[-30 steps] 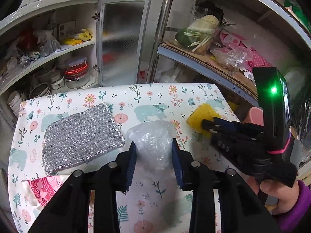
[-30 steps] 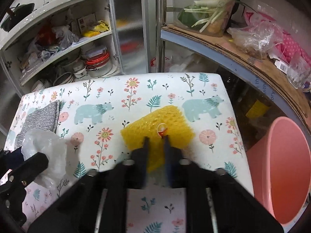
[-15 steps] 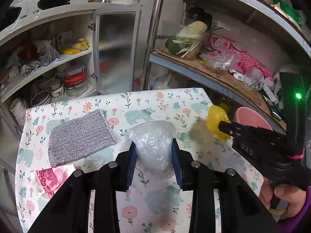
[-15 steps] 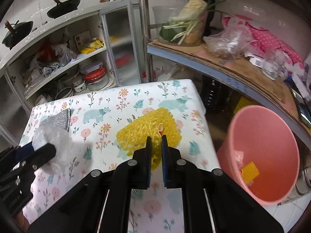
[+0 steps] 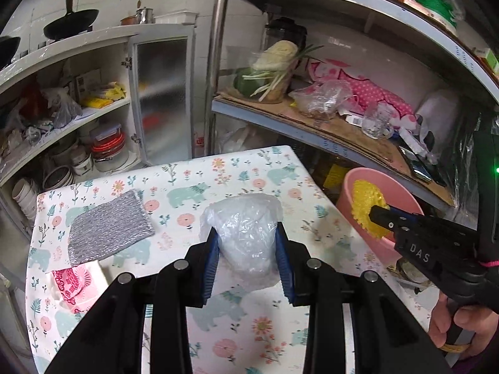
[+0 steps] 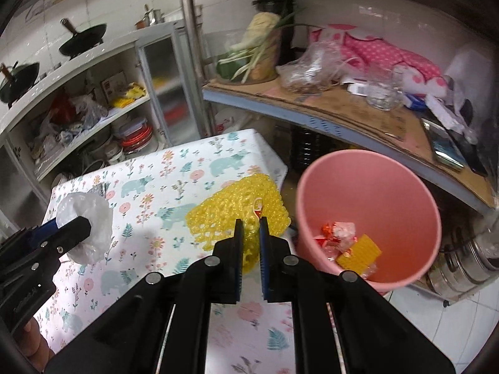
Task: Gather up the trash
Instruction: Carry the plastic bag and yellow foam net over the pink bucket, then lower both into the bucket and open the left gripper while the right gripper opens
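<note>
My left gripper (image 5: 246,243) is shut on a crumpled clear plastic bag (image 5: 243,227) and holds it above the flowered table (image 5: 218,171); the bag also shows in the right wrist view (image 6: 85,218). My right gripper (image 6: 248,227) is shut on a yellow mesh net (image 6: 230,208) and holds it off the table's right edge, beside the pink bin (image 6: 368,193). In the left wrist view the yellow net (image 5: 368,199) hangs over the pink bin (image 5: 352,187). The bin holds some wrappers (image 6: 340,233).
A grey knitted cloth (image 5: 109,230) and a pink patterned wrapper (image 5: 71,283) lie on the table's left side. An open cupboard (image 5: 62,118) with dishes stands behind. A metal shelf (image 5: 327,124) with bags and vegetables runs along the right, above the bin.
Both grippers have lifted off the table. The right one has carried the yellow net rightwards over the bin's edge. The left one has raised the plastic bag.
</note>
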Tool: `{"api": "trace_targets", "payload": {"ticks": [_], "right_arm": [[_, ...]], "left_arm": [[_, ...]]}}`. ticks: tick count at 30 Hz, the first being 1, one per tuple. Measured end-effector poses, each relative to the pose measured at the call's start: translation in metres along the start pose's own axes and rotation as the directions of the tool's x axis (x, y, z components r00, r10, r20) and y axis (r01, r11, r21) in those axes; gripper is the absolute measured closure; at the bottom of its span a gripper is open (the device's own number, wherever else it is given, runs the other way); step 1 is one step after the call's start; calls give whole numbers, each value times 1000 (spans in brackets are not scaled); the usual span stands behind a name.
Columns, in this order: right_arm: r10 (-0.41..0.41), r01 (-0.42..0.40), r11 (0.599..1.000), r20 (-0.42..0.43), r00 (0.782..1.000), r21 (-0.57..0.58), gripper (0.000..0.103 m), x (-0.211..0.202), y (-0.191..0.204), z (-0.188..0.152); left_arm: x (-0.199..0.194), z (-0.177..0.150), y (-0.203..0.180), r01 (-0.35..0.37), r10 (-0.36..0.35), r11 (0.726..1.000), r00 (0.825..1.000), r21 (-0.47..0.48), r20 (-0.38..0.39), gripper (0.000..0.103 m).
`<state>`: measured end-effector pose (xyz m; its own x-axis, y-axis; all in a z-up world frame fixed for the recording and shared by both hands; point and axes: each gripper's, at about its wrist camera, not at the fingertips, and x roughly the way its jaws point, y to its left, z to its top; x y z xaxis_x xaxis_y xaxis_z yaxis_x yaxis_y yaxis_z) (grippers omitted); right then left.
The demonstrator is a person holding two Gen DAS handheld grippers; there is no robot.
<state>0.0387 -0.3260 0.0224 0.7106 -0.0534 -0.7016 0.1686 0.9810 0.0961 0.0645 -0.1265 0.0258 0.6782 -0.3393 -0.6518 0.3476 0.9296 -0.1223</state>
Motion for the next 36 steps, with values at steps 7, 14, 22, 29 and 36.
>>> {"api": "trace_targets", "payload": {"ticks": [7, 14, 22, 29, 36], "right_arm": [[-44, 43, 997, 16, 999, 66, 94, -13, -42, -7], [-82, 80, 988, 13, 997, 135, 94, -11, -81, -12], [-99, 97, 978, 3, 995, 187, 94, -4, -112, -13], [-104, 105, 973, -16, 994, 206, 94, 8, -131, -14], [-97, 101, 976, -28, 995, 195, 94, 18, -139, -13]], "left_arm": [[-1, 3, -28, 19, -20, 999, 1000, 47, 6, 70], [6, 11, -54, 39, -39, 995, 999, 88, 7, 70], [21, 19, -79, 67, -67, 990, 998, 126, -3, 70], [40, 30, -109, 118, -118, 981, 993, 156, -8, 70], [67, 36, -138, 151, -149, 972, 989, 179, -22, 70]]}}
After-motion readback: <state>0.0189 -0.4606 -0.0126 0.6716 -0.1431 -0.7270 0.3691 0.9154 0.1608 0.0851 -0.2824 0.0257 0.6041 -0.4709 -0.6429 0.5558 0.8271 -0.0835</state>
